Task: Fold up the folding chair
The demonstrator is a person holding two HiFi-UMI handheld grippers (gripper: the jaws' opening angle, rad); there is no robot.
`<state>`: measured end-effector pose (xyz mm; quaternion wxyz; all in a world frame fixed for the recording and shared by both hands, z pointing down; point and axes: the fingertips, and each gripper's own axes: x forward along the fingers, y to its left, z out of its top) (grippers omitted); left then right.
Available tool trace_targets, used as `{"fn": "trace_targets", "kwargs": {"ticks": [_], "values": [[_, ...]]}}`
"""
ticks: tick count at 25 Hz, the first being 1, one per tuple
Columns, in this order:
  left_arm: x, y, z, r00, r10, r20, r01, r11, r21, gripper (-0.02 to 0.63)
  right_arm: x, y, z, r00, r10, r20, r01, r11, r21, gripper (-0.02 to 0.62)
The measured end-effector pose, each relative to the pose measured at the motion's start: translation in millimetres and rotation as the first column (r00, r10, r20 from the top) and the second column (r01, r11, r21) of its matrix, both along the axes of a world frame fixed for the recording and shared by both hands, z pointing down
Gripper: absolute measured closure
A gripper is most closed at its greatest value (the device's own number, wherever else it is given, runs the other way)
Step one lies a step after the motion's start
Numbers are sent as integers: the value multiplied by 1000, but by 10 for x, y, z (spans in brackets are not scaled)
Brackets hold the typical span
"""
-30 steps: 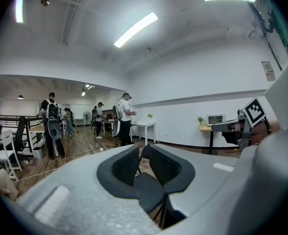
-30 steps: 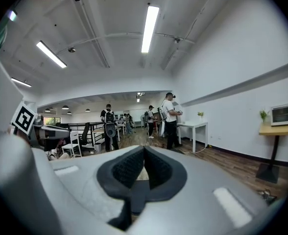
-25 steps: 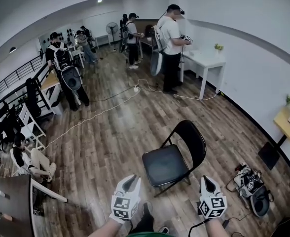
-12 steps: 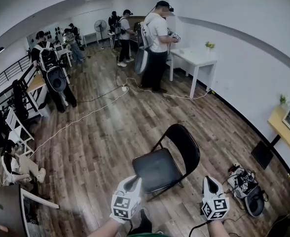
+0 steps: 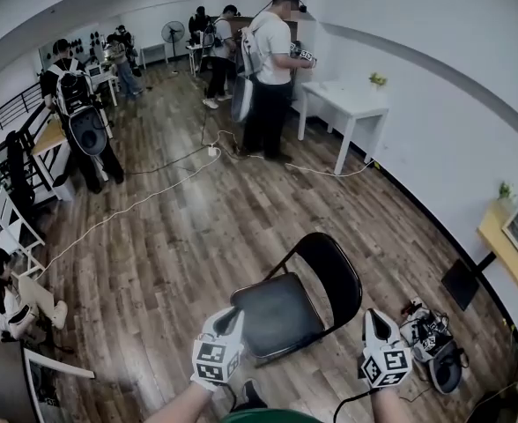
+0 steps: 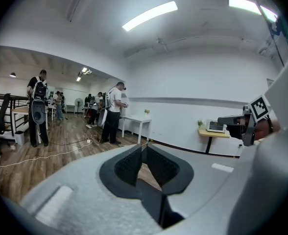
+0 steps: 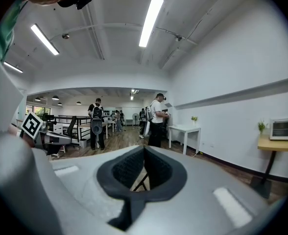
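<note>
Folding chair (image 5: 294,311) stands unfolded, nearer than a second ago. Left gripper (image 5: 232,318), jaws together and empty, overlaps its seat's front corner. Right gripper (image 5: 373,317), likewise closed, is just right of the chair. Open wood floor (image 5: 197,227) extends beyond the chair.

1. The head camera sits on the wearer's head, facing forward and steeply down. The black metal folding chair (image 5: 294,311) lies close beneath it, with the left gripper (image 5: 231,320) and right gripper (image 5: 373,318) at the bottom edge.
2. The left gripper's camera rides just behind its own jaws and looks roughly level across the room toward the white wall. The gripper's grey body fills the lower half.
3. The right gripper's camera is set the same way and faces much the same direction.
4. All three views share the small white table (image 5: 349,101) against that wall and the person in a white shirt (image 5: 272,44) standing at it, far off in each.
5. Each gripper view catches the other gripper at its side edge.
</note>
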<state>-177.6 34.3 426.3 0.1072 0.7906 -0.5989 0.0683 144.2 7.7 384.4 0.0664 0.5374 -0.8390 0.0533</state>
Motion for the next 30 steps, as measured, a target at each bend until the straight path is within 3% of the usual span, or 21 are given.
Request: {"fn": "trace_targets", "kwargs": {"ticks": [9,13,18,21,24,27,30], "values": [[-610,-483,625,998,-38,-47,34,995,-96,566,-451,-552,181,998,-25,-58,21,998,-65,591],[-762,-473,978,996,-63,-70,51,985,-164,565,-517,-803,315,996,-50,-72,43,994,-98,592],[-849,-481,1281,989,-110,-100,91,981,-173,565,-511,-1147,537,993,-101,-67,91,987,-135,592],[-838,-569,1534,975,-145,-167,107,971,-215,560,-523,-1405,717,986,-157,-60,146,977,-156,592],[-785,-645,1919,921,-235,-310,133,939,-316,498,-533,-1666,877,971,-230,-71,213,959,-187,592],[-679,-651,2363,855,-336,-395,162,897,-412,438,-431,-1932,1062,959,-272,-81,248,941,-229,592],[-547,-622,2837,763,-444,-470,184,846,-500,407,-302,-2200,1221,945,-313,-98,280,924,-260,592]]}}
